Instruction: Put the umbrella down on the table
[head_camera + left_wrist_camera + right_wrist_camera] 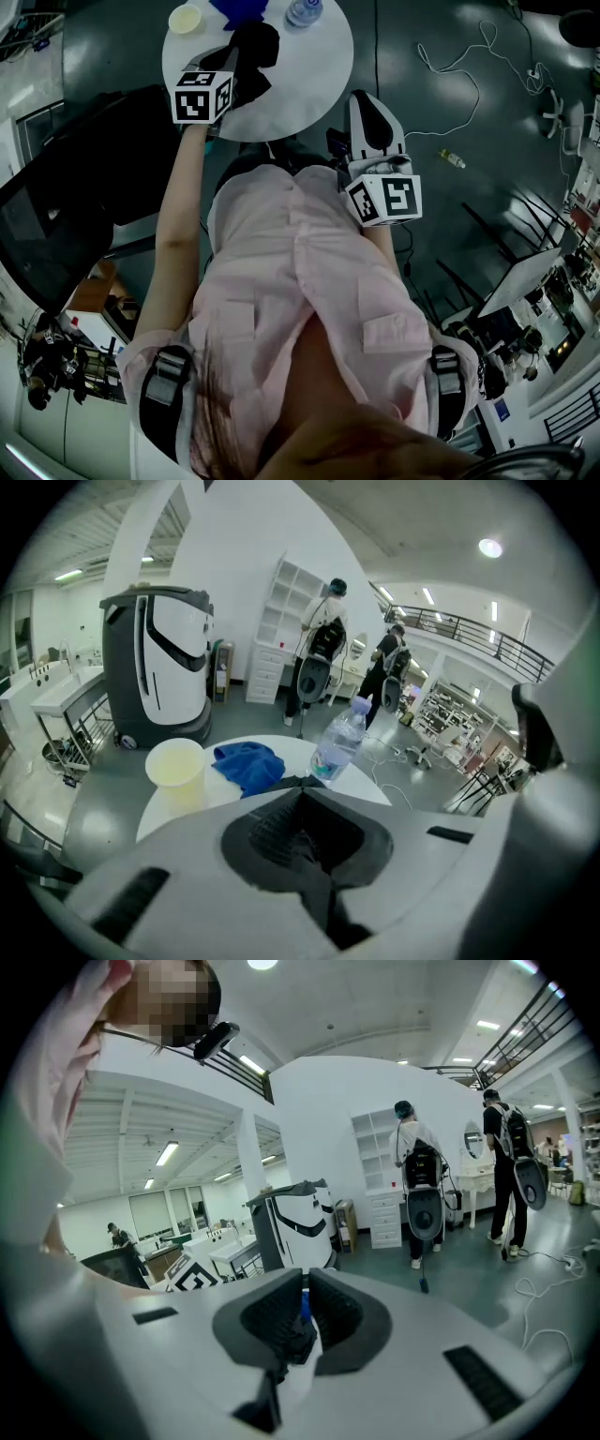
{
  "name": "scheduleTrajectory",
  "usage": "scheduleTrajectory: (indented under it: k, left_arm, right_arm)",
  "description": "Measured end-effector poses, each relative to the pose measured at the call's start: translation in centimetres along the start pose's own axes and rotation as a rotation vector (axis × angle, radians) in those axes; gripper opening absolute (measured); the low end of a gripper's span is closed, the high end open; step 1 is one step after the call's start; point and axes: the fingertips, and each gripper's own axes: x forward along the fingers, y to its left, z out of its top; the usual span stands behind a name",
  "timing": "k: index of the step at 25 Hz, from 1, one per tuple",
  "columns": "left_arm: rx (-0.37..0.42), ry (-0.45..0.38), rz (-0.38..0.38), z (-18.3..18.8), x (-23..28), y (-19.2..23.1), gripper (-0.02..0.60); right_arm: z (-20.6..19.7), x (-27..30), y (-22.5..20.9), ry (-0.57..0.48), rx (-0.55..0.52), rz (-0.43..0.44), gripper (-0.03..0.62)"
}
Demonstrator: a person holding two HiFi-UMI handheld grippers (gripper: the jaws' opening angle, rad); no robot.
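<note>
The black folded umbrella (264, 39) lies on the round white table (319, 56), between a blue cloth and a water bottle. In the left gripper view only a dark edge of the umbrella (281, 782) shows past the jaw tips. My left gripper (242, 67) hangs over the table's near side, just above the umbrella. Its jaws (302, 797) are shut, pads meeting, with nothing between them. My right gripper (367, 101) is held off the table's right edge, close to the person's body. Its pads (306, 1290) stand a narrow slit apart and hold nothing.
On the table stand a yellow cup (185, 19), a blue cloth (248, 764) and a clear water bottle (339, 742). A white-and-black machine (155, 667) stands beyond it. Cables (469, 75) and a small bottle (452, 159) lie on the floor at right. People stand by far shelves (323, 639).
</note>
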Motion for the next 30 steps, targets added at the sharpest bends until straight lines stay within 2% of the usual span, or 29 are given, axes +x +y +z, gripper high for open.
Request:
scheduleTrajectory:
  k: [6, 12, 15, 19, 21, 25, 30]
  left_arm:
    - [0.043, -0.194, 0.036, 5.3, -5.3, -1.7, 0.018]
    - [0.147, -0.389, 0.039, 10.1, -13.3, -5.7, 0.018]
    - [0.188, -0.484, 0.072, 11.3, -17.7, -7.2, 0.018]
    - [0.194, -0.609, 0.149, 11.9, -23.2, -8.3, 0.018]
    - [0.200, -0.639, 0.193, 11.6, -25.0, -8.4, 0.018]
    - [0.203, -0.641, 0.244, 10.3, -26.7, -8.6, 0.018]
    - [0.112, -0.670, 0.266, 8.3, -28.2, -8.5, 0.018]
  right_arm:
    - [0.2, -0.5, 0.6, -0.019, -0.007, 0.017, 0.040]
    - [0.5, -0.7, 1.3, -0.041, -0.009, 0.043, 0.040]
    - [0.9, -0.7, 1.6, -0.060, -0.009, 0.056, 0.040]
    - [1.8, -0.9, 1.8, -0.092, -0.013, 0.064, 0.040]
    - [2.2, -0.9, 1.9, -0.108, -0.020, 0.070, 0.040]
    - [3.0, -1.0, 2.3, -0.131, -0.046, 0.087, 0.040]
    - [4.0, -1.2, 3.3, -0.160, -0.093, 0.114, 0.040]
